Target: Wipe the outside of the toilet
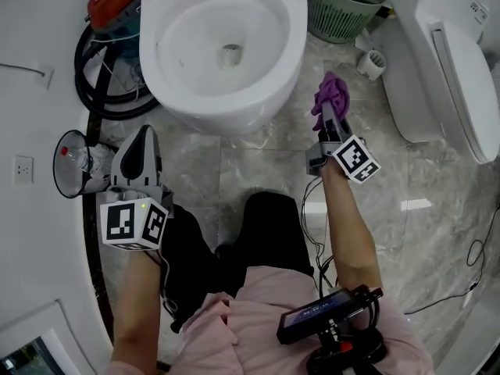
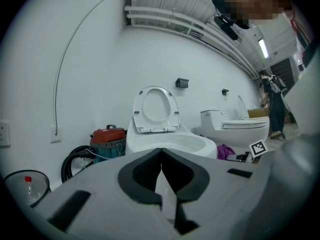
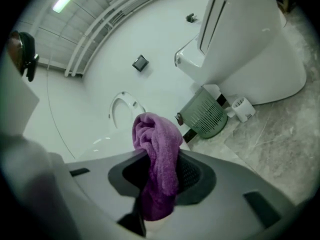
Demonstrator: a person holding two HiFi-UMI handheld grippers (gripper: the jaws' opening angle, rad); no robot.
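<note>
The white toilet point(image 1: 223, 92) stands open ahead of me, lid up, its bowl rim point(image 2: 172, 143) and raised seat point(image 3: 122, 109) showing in both gripper views. My right gripper point(image 1: 332, 106) is shut on a purple cloth point(image 1: 330, 94), held just right of the bowl's front and a little off its outer wall. The cloth point(image 3: 157, 164) bunches up between the jaws. My left gripper point(image 1: 142, 148) hovers left of the bowl's front, shut with nothing in it, jaws meeting in the left gripper view point(image 2: 161, 160).
A red vacuum point(image 1: 113, 2) with a black hose point(image 1: 98, 84) sits left of the toilet, beside a bottle in a wire basket point(image 1: 74, 162). A green basket point(image 1: 340, 10) and a second toilet point(image 1: 449, 61) stand to the right. Marble floor point(image 1: 422, 209) lies underfoot.
</note>
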